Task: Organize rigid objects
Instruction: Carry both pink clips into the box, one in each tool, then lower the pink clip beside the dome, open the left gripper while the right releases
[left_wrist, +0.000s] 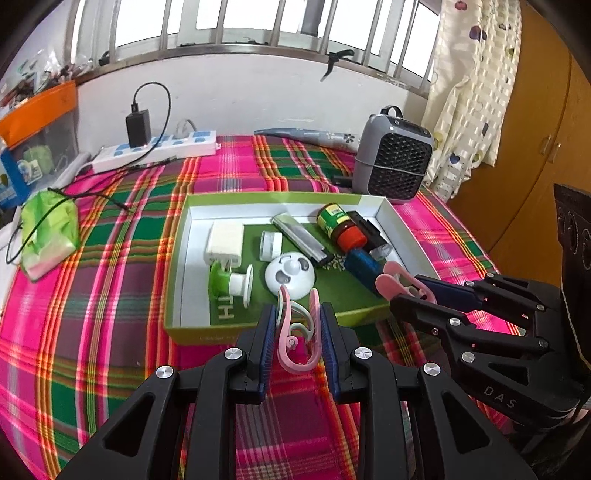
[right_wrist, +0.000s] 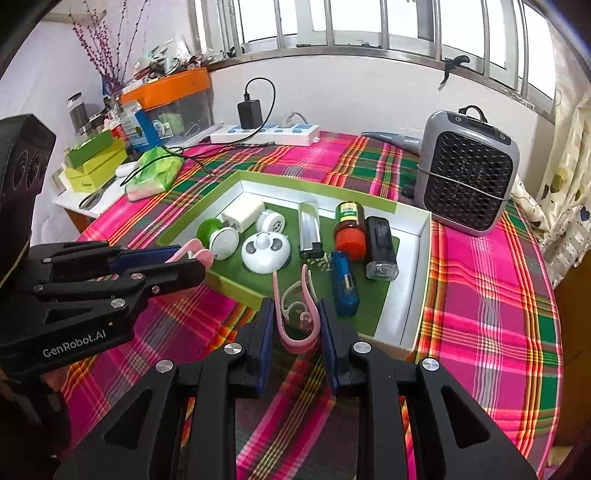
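I hold two black grippers above a counter (left_wrist: 110, 295) covered in pink, green and orange plaid cloth. The left gripper (left_wrist: 298, 321) has its blue-padded fingers (left_wrist: 269, 332) closed most of the way on a pink clothes peg (left_wrist: 295, 332), which stands upright between them over the near rim of a shallow green-and-white box (left_wrist: 181, 266). The right gripper (right_wrist: 295, 317) grips a second pink clothes peg (right_wrist: 295, 314) in the same narrow way, also just over the box's near edge. Each gripper shows in the other's view, off to one side, close by. Inside the box lie a white charger plug (left_wrist: 225, 240), a green-and-white suction holder (left_wrist: 229, 284), a round white disc (left_wrist: 290, 275), a small white jar (left_wrist: 270, 244), a silver lighter (left_wrist: 299, 238), a green-labelled bottle with a red cap (left_wrist: 340, 227), a black rectangular device (left_wrist: 369, 230) and a blue lighter (left_wrist: 364, 267). Behind the box stand a grey mini fan heater (left_wrist: 393, 158) and a white power strip (left_wrist: 155, 149).
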